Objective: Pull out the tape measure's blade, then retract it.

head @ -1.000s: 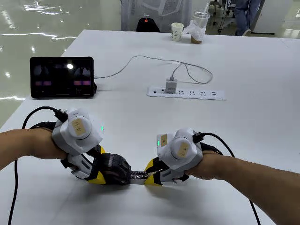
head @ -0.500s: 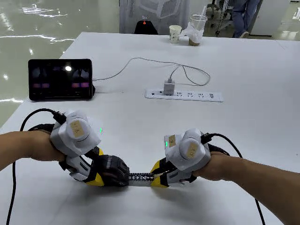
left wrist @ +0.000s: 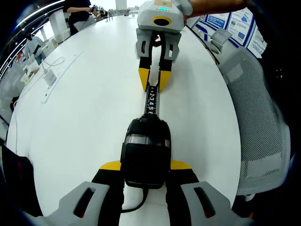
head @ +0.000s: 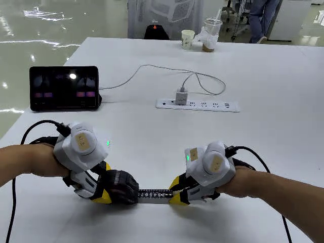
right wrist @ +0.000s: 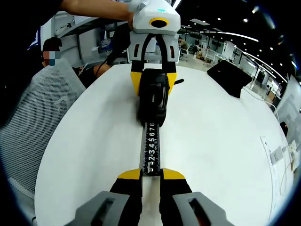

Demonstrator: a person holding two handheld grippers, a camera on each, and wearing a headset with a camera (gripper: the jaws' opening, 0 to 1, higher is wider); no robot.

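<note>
The pull-out is under way. In the lower middle of the head view, the left gripper (head: 104, 191) is clamped on the black tape measure (head: 119, 186). The right gripper (head: 177, 191) is closed narrow on the tip of the blade (head: 154, 193). A short stretch of blade spans the gap between them, just above the white table (head: 263, 101).

The next move likely calls for drawing the right gripper away along the line of the blade. The left gripper would hold the case steady and level so that the blade does not twist or slip out of the pinch. Retraction comes after that and probably needs a slow, guided return.

The right gripper view shows the printed numerals on the blade, running up from the jaws to the case. The left gripper view shows the case seated between the yellow tips. The head view alone takes in the tablet (head: 64, 87) at the left and the power strip (head: 196, 105) at centre.
</note>
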